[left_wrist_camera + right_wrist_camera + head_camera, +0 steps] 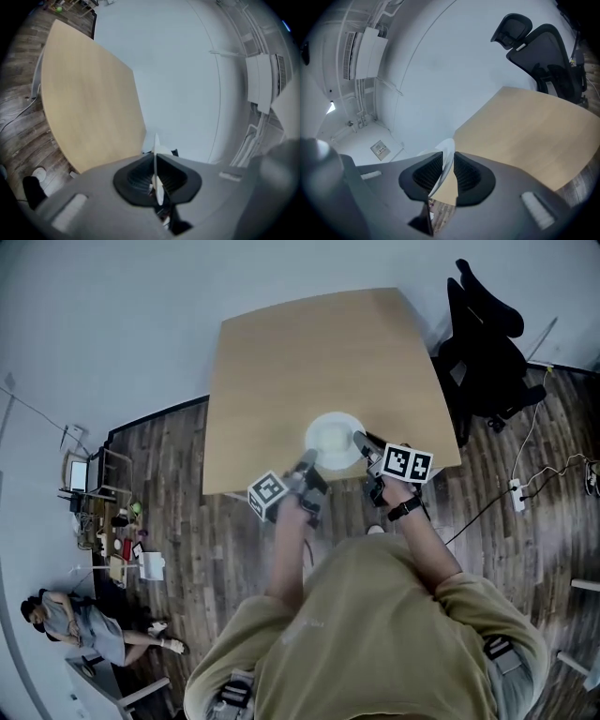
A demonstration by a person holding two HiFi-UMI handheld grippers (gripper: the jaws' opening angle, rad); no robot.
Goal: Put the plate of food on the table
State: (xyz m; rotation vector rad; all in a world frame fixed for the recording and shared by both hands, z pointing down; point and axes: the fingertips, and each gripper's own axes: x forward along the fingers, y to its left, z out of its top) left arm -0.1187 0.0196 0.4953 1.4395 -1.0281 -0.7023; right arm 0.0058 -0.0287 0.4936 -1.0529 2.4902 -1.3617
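Pale wooden table lies ahead of you: your left gripper and right gripper pinch opposite rims of the round white plate (contents unclear), above its near edge.

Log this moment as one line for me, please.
left gripper: shut on plate | right gripper: shut on plate | plate: over table edge

White round plate, centre of head view, roughly level, over the near edge of the light wood counter. Can't tell if it's touching down or just above. Rim pinched by left gripper at lower left and right gripper at right. Contents pale, unreadable. Both gripper views show the thin rim edge-on.
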